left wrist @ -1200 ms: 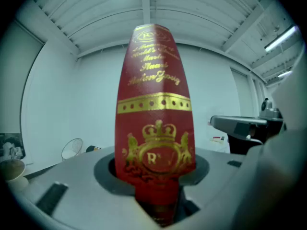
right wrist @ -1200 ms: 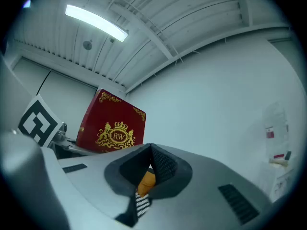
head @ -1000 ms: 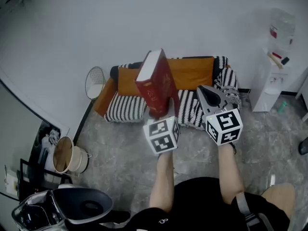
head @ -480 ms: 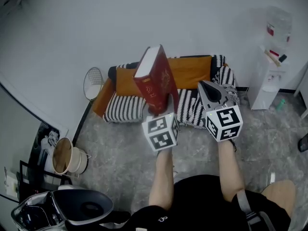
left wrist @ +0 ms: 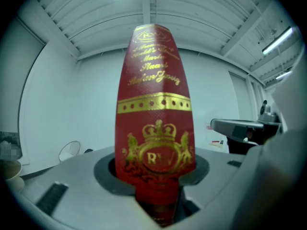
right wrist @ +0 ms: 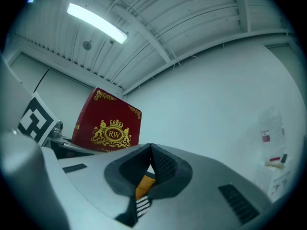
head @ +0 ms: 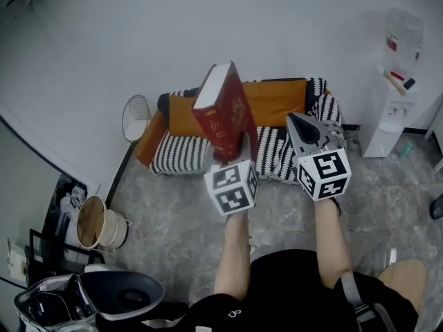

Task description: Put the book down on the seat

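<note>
A thick red book with gold lettering stands upright, tilted a little left, with my left gripper shut on its lower end. It hangs in the air in front of a sofa with black-and-white striped seat cushions and an orange backrest. In the left gripper view the book's spine rises out of the left gripper. My right gripper is level beside it to the right, its jaws together and holding nothing. The right gripper view shows the book's cover to the left of the right gripper.
A white water dispenser stands right of the sofa. A round mesh object leans on the wall at the sofa's left. A tan bucket and a dark round seat sit at the lower left. Grey marbled floor lies before the sofa.
</note>
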`<state>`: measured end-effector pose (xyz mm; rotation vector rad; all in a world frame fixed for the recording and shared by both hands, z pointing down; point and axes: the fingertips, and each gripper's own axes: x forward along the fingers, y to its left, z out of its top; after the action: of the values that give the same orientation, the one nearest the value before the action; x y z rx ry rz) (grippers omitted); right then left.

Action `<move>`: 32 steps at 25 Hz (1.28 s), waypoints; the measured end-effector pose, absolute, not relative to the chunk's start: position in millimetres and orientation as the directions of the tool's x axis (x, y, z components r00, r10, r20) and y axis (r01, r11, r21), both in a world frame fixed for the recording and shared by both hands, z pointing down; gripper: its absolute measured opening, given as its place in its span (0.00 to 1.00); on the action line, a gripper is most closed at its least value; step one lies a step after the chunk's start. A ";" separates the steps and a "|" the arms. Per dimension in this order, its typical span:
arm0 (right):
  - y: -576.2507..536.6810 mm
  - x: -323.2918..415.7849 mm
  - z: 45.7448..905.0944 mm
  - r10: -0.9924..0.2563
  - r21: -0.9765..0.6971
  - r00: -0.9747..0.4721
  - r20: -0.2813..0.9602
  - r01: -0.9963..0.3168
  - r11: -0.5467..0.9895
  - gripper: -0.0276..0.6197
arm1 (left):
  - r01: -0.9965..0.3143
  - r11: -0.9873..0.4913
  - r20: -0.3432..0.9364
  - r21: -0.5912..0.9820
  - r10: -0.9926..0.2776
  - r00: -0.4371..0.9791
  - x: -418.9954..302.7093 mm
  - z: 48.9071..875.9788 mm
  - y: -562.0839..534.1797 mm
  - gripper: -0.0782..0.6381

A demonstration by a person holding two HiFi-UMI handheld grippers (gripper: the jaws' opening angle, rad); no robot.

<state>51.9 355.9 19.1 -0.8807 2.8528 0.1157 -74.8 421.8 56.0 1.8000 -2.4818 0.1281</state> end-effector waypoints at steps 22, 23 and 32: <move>343.2 73.7 15.6 -0.589 0.014 -0.783 -0.201 -0.603 0.798 0.06 | -0.957 0.289 0.061 -0.009 -0.955 -0.289 -71.2 48.9 415.9 0.40; 342.9 74.9 14.7 -0.591 0.014 -0.780 -0.205 -0.606 0.795 0.06 | -0.958 0.288 0.060 -0.009 -0.956 -0.288 -72.1 48.6 415.1 0.40; 324.6 79.6 5.2 -0.616 0.026 -0.758 -0.213 -0.635 0.772 0.06 | -0.968 0.251 0.026 -0.007 -0.968 -0.251 -75.0 29.4 386.5 0.40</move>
<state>79.6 324.6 5.2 -0.9896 2.7740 0.1435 -75.0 386.5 29.4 1.9122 -2.4715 0.0337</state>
